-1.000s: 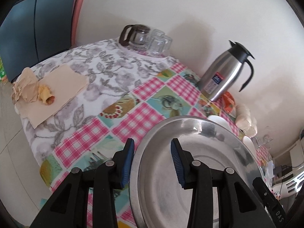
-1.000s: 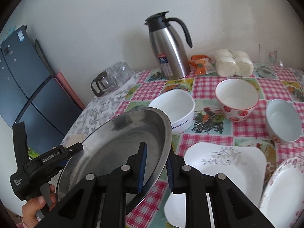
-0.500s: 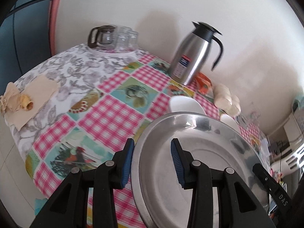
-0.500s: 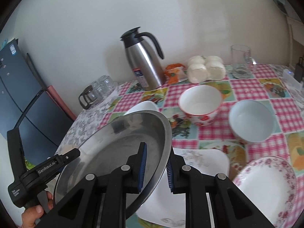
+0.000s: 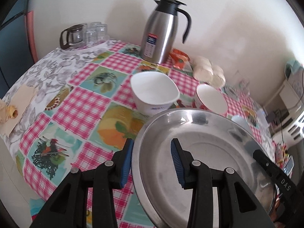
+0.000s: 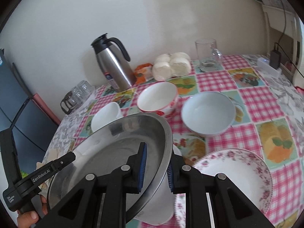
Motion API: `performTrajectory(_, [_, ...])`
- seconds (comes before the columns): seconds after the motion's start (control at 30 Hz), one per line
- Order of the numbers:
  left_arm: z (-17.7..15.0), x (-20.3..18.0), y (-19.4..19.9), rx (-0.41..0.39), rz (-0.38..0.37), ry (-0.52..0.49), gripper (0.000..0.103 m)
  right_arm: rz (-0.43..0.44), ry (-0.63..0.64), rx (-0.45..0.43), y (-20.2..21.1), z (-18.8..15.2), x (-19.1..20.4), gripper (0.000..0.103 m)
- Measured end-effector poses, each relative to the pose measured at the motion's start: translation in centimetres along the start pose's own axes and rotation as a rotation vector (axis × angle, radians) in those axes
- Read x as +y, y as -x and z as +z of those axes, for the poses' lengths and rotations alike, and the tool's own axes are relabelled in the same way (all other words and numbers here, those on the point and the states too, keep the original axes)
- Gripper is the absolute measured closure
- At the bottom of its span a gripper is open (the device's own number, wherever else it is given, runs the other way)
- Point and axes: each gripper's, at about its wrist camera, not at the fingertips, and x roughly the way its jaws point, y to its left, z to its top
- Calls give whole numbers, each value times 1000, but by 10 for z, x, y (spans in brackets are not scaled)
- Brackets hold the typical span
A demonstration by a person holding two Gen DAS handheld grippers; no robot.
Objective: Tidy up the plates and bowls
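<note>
Left wrist view: your left gripper [image 5: 151, 161] straddles the left rim of the steel plate [image 5: 205, 163], one blue finger outside the rim and one over the dish; whether the pads actually press the metal you cannot tell from here (a gap shows beside the inner finger). The plate fills the lower right of the frame, tilted, held above the worktop [image 5: 79, 102], with the white bowl [image 5: 153, 93] just beyond its far rim.

Right wrist view: your right gripper [image 6: 155, 168] is clamped on the plate's [image 6: 114, 152] right rim, fingers closed on the metal, so the plate spans between your two hands, lying to the left of these fingers. The left gripper [image 6: 62, 160] shows at lower left. The square white plate [image 6: 161, 210] lies directly beneath the held rim (mostly hidden), the floral plate [image 6: 237, 178] at lower right.
</note>
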Motion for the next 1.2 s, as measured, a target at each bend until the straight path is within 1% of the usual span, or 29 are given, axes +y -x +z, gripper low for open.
performTrajectory(0.23, [-8,-17,-13,59,13,-51,62,-39,-17,29,-4,-4,-17,81])
performTrajectory(0.43, [-10,-19,-22,97,29,-70,62,-59,-14,63,-12,-9,-23,80])
performTrajectory(0.6, [-12,-16,-35,158,34,-65,62,-84,8,94,-20,-12,-21,80])
performTrajectory(0.7, [-15,-17,-41,182,46,-71,62,-97,23,116,-25,-15,-21,80])
performTrajectory(0.77, [-17,-17,-46,214,61,-73,62,-115,37,133,-29,-17,-21,80])
performTrajectory(0.9, [-19,-13,-53,252,57,-55,62,-135,48,167,-36,-22,-22,80])
performTrajectory(1.07, [-20,-8,-56,264,76,-42,62,-144,75,202,-43,-26,-18,80])
performTrajectory(1.2, [-17,-5,-55,255,75,-29,62,-147,88,220,-47,-28,-16,78])
